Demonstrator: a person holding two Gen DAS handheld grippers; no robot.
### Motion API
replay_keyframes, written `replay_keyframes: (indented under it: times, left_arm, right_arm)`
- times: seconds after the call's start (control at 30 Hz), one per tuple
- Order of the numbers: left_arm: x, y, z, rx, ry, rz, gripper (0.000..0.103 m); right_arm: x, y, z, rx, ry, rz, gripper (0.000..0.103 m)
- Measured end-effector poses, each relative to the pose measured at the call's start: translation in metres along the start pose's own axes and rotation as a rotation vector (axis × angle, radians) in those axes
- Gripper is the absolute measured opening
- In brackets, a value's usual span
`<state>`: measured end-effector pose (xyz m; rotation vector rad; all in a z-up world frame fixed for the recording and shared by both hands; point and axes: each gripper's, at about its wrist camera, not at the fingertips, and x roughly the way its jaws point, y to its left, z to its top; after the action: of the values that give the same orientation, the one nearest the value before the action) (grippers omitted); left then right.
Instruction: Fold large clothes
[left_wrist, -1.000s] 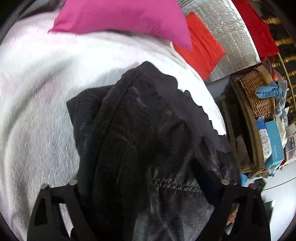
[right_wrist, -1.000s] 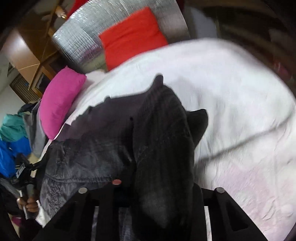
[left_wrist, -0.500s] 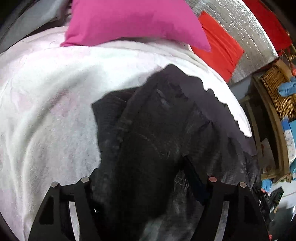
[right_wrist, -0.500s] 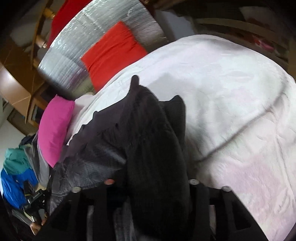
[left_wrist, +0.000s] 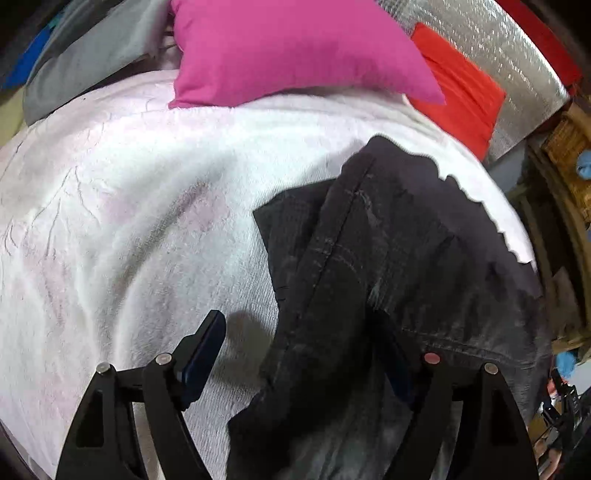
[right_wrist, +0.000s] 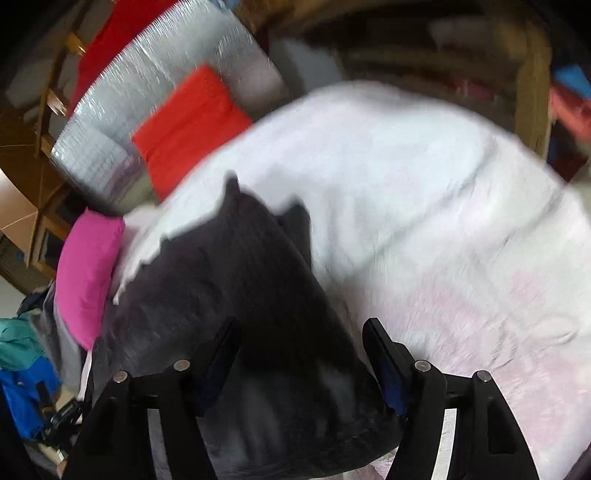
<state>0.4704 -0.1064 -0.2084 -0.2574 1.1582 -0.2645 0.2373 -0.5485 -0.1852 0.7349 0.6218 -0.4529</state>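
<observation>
White bedspread (left_wrist: 140, 229) covers the bed and fills most of both views; it is creased and faintly pink in patches. A silver quilted headboard (right_wrist: 155, 103) stands at the far end, with a red cushion (right_wrist: 188, 122) leaning against it and a pink pillow (left_wrist: 288, 51) lying beside that on the spread.

Black jeans (left_wrist: 388, 266) lie on the bedspread toward the side nearest the left gripper's right finger. Long axis runs from the grippers away toward the headboard; one folded corner points at the cushions. The denim is dark, faded grey along seams and stitching, bunched in overlapping layers rather than flat, with the near end hanging over the bed edge.

Left gripper (left_wrist: 306, 350): fingers spread wide. The left finger stands over bare bedspread; a fold of denim lies between the two and covers the right finger's tip. No clamping seen.

Right gripper (right_wrist: 301, 354): fingers apart, denim lying between them, pads not pressed on it. This view is motion-blurred.
</observation>
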Motion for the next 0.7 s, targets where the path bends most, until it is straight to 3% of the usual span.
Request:
replay_keyframes:
  times: [0.13, 0.2, 0.23, 0.33, 0.43, 0.47, 0.6, 0.7]
  left_arm:
    - [-0.034, -0.007, -0.001, 0.025, -0.16, 0.004, 0.08]
    - [-0.045, -0.017, -0.003, 0.085, -0.22, 0.012, 0.08]
    - [-0.049, -0.019, -0.005, 0.114, -0.229, 0.017, 0.081]
    - [-0.036, -0.037, -0.008, 0.21, -0.183, 0.047, 0.081]
    - [-0.001, -0.053, -0.019, 0.331, -0.072, 0.2, 0.082]
    - [0.007, -0.054, -0.024, 0.359, -0.056, 0.227, 0.085]
    - [0.005, -0.059, -0.024, 0.379, -0.087, 0.257, 0.088]
    - [-0.005, -0.062, -0.025, 0.367, -0.117, 0.263, 0.087]
  right_arm:
    - [-0.029, 0.035, 0.005, -0.124, -0.14, 0.075, 0.069]
    - [-0.02, 0.052, 0.01, -0.185, -0.097, 0.099, 0.04]
    - [-0.004, 0.061, 0.014, -0.195, -0.043, 0.095, 0.039]
    - [0.029, 0.059, 0.018, -0.156, 0.042, 0.065, 0.039]
    - [0.086, 0.037, 0.024, -0.072, 0.151, -0.074, 0.033]
    - [0.104, 0.028, 0.022, -0.056, 0.198, -0.058, 0.033]
    - [0.088, 0.036, 0.024, -0.091, 0.157, -0.077, 0.033]
    - [0.058, 0.059, 0.015, -0.181, 0.066, -0.054, 0.035]
